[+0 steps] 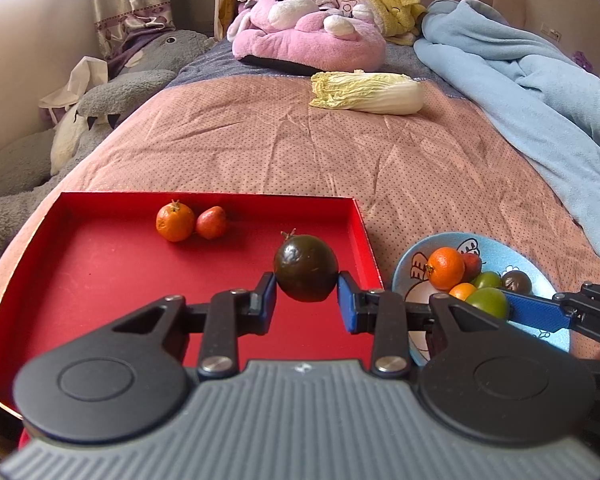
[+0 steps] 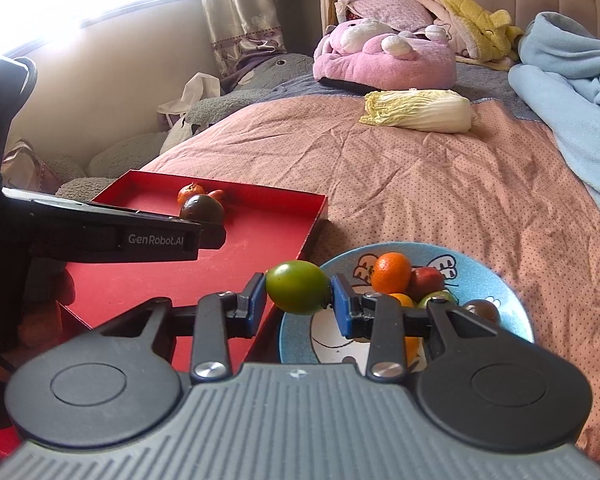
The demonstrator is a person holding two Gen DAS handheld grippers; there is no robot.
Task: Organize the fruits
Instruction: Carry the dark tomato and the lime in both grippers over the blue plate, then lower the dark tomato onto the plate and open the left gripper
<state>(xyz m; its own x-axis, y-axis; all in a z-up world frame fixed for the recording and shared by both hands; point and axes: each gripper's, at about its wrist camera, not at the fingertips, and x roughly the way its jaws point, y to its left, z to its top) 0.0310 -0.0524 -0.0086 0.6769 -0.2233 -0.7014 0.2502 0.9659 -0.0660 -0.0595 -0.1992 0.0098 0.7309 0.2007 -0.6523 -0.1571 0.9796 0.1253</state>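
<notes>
My left gripper (image 1: 307,294) is shut on a dark round fruit (image 1: 306,266) and holds it over the right part of a red tray (image 1: 100,280). An orange fruit (image 1: 175,222) and a small red fruit (image 1: 211,222) lie at the tray's far side. My right gripper (image 2: 299,298) is shut on a green fruit (image 2: 298,287) above the near left rim of a blue cartoon bowl (image 2: 480,276). The bowl holds an orange fruit (image 2: 392,273), a red one (image 2: 428,280), a dark one (image 2: 485,310) and others. The bowl also shows in the left wrist view (image 1: 540,264).
The tray and the bowl sit on a pink dotted quilt (image 1: 340,160). A napa cabbage (image 1: 368,92) lies farther back. A blue blanket (image 1: 540,92) is bunched at the right. Plush toys (image 1: 308,32) are piled at the headboard, a grey plush (image 1: 120,92) at the left.
</notes>
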